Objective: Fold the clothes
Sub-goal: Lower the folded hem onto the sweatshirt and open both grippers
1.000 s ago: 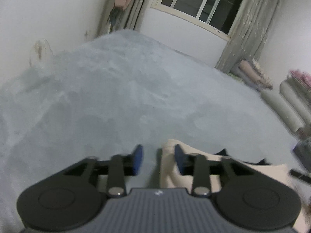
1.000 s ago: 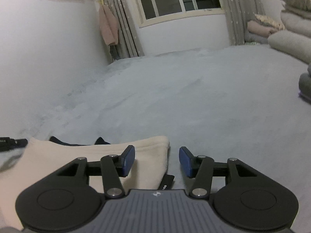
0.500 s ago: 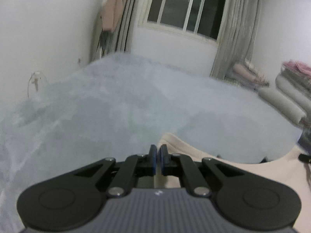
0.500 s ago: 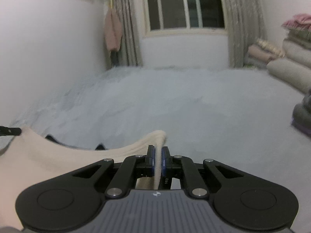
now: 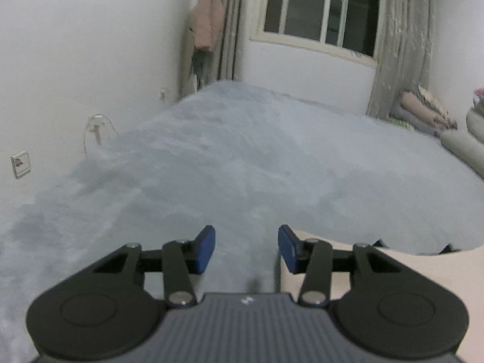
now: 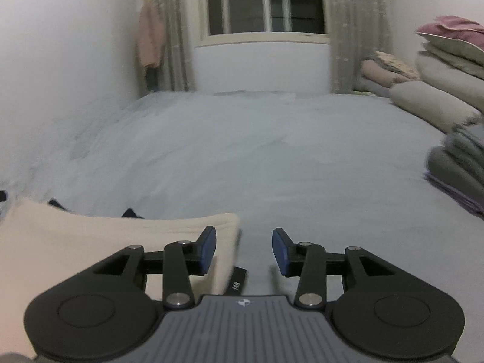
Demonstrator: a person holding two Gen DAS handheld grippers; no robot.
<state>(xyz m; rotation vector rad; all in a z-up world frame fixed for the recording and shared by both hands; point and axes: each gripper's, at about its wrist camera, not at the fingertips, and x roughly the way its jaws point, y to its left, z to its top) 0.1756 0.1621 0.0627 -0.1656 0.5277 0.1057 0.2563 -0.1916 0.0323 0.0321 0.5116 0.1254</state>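
A cream garment lies flat on the grey-blue bed cover, with dark cloth peeking out at its far edge. In the left wrist view the garment lies to the right. My left gripper is open and empty, just left of the garment's left edge. My right gripper is open and empty; its left finger is over the garment's right edge. A black label sticks out beside that edge.
Stacked folded blankets and pillows line the bed's right side. A white wall with a socket runs along the left. A window with curtains is at the far end, a pink garment hanging beside it.
Both grippers opened from shut on the cream garment's corners and let it go. The garment now lies flat on the bed.
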